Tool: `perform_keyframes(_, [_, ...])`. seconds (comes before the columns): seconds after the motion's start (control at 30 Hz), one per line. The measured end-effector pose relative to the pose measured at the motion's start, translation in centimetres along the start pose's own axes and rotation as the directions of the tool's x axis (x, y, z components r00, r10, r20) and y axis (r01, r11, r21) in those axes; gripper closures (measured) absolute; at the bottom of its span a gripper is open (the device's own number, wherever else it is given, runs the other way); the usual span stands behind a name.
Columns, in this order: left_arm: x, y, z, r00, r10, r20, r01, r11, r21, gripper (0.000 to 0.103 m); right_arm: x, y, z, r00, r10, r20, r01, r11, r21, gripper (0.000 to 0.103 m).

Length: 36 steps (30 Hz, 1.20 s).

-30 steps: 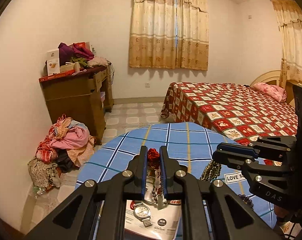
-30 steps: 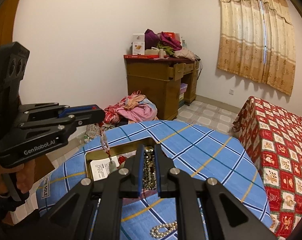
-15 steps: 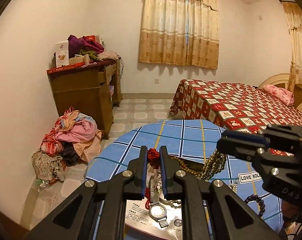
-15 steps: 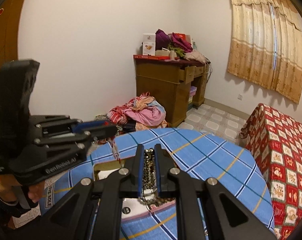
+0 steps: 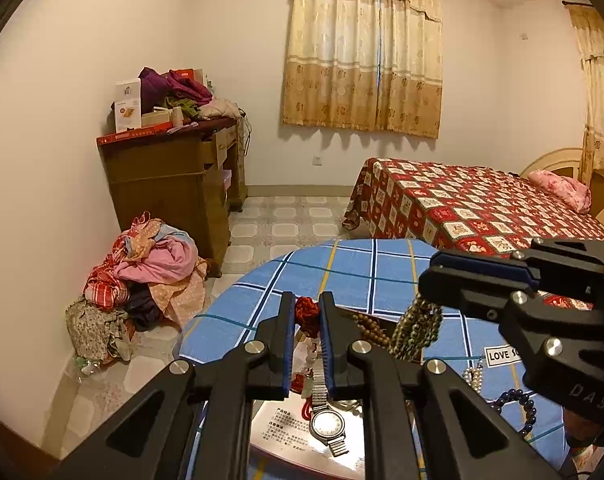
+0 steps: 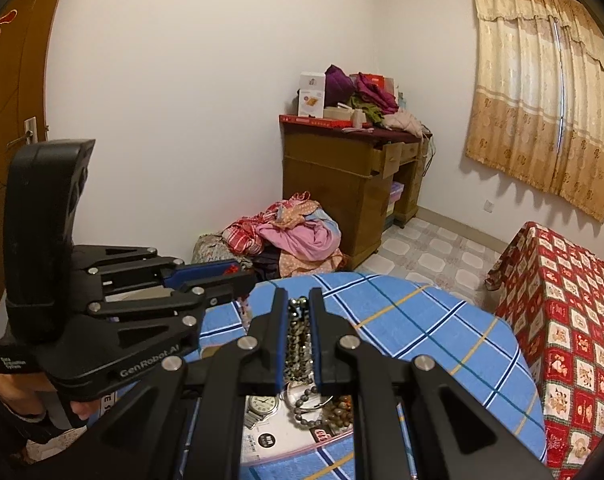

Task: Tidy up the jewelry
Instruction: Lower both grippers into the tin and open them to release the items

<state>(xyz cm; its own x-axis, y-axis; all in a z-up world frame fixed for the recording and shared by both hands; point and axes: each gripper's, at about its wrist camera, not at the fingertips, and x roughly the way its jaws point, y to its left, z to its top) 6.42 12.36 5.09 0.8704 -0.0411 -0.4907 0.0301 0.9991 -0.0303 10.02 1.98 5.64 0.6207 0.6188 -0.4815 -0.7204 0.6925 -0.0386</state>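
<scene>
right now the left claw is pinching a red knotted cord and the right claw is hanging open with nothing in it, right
Not quite. The left claw does pinch the red knotted cord, but the right claw is not open and bare: the right wrist view shows it shut on a bunch of dark beaded strands, which hang down toward the table.

Plain white walls (image 5: pixel 238 32) enclose a bedroom. At 12 o'clock hang beige patterned curtains (image 5: pixel 362 48); at 10 a brown wooden desk (image 5: pixel 170 184) piled with clothes and boxes, a heap of laundry (image 5: pixel 142 280) on the tiled floor (image 5: pixel 294 216) below; at 2 a bed (image 5: pixel 474 208) in red patchwork
</scene>
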Motion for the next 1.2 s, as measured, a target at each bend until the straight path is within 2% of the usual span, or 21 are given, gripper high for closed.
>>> perform_keyframes(0.47, [3.7, -0.6, -2.7, 0.996, 0.044, -0.084, -0.041, 0.998, 0.039, 0.092, 5.3, -0.9, -3.8, 0.992, -0.009, -0.129, 0.019, 0.997, 0.076, 0.09])
perform_keyframes(0.77, [5.1, -0.9, -4.4, 0.991, 0.06, -0.123, -0.053, 0.997, 0.059, 0.092, 6.5, -1.1, -5.7, 0.981, 0.001, -0.195, 0.019, 0.995, 0.101, 0.09])
perform_keyframes(1.2, [6.1, -0.4, -5.8, 0.983, 0.075, -0.166, -0.067, 0.996, 0.054, 0.092, 7.3, -1.1, -6.6, 0.973, 0.004, -0.229, 0.022, 0.994, 0.11, 0.09])
